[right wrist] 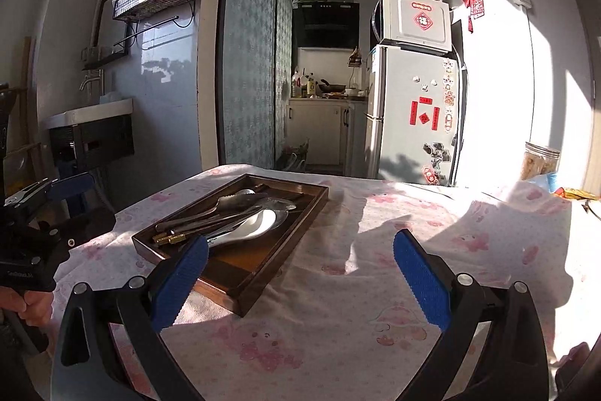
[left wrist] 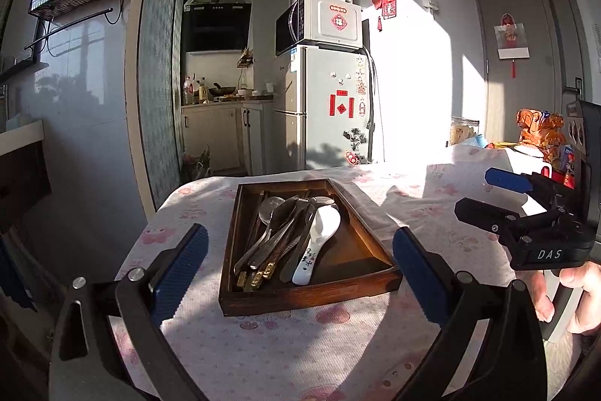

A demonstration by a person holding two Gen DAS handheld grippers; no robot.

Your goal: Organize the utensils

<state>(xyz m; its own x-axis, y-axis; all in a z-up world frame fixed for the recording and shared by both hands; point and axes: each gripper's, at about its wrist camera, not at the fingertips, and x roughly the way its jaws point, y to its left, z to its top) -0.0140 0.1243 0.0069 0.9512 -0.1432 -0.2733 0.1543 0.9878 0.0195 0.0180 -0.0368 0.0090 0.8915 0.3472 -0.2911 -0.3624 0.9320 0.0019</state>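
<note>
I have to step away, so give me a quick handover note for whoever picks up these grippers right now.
Left gripper: open, empty, facing the wooden tray.
Right gripper: open, empty, above the tablecloth beside the tray.
White ceramic spoon, metal spoons and dark chopsticks lie piled together in the tray.
Done: nothing sorted yet.
Left: separate the utensils by type.

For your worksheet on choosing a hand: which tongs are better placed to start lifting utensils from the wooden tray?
Probably the left tongs: open and squarely facing the wooden tray; the right tongs face bare tablecloth.
</note>
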